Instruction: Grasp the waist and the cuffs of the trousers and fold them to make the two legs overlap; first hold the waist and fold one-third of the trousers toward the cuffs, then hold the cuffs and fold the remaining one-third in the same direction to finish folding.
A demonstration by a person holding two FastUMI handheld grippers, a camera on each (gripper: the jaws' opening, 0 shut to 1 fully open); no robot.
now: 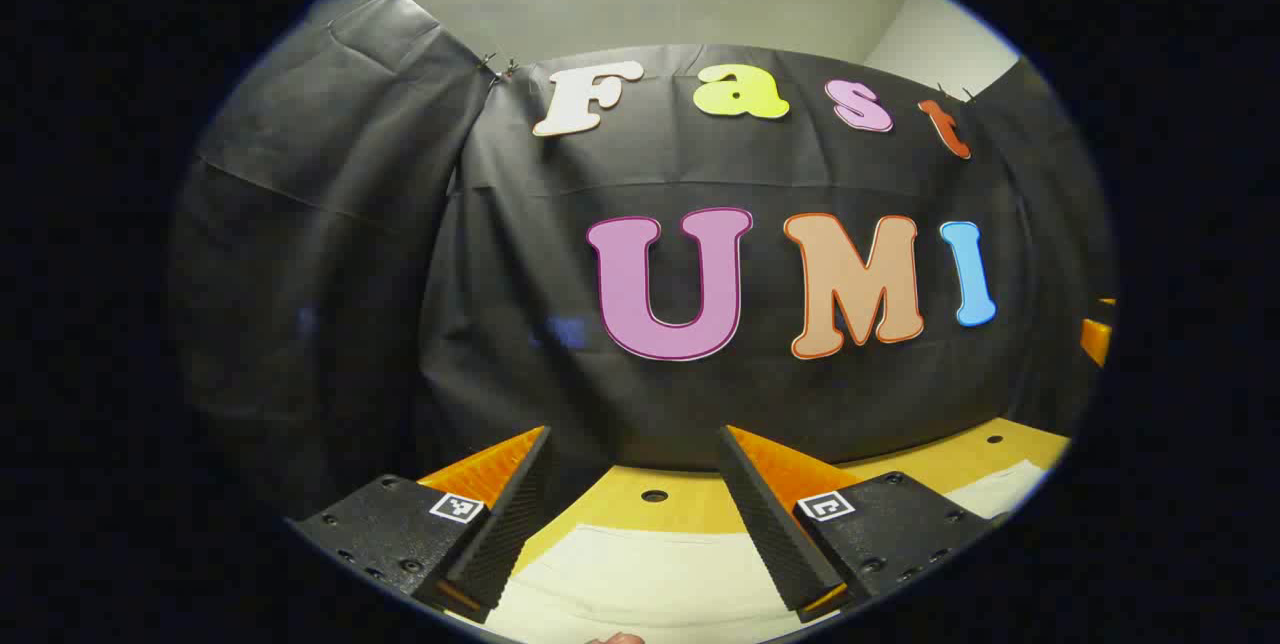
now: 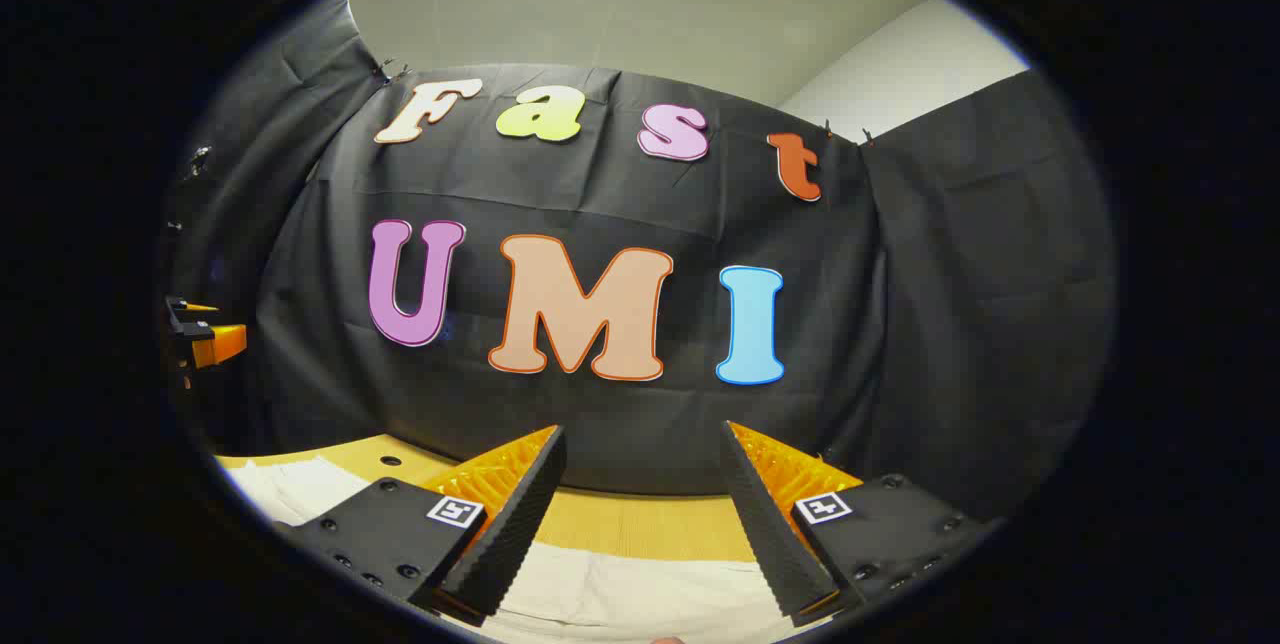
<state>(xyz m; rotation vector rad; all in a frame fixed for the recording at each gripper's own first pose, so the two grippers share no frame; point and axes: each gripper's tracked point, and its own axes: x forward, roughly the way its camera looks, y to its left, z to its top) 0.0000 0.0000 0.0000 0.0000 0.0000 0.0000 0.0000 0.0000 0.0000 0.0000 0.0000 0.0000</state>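
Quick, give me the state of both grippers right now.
Left gripper: open, holding nothing, above the trousers.
Right gripper: open, holding nothing, above the trousers.

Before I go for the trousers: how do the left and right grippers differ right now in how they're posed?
The left gripper hangs over the pale trousers with a hole in the wooden table between its fingers; the right gripper faces bare table beyond the cloth, nearer the side wall. Both are open, holding nothing, above the cloth.
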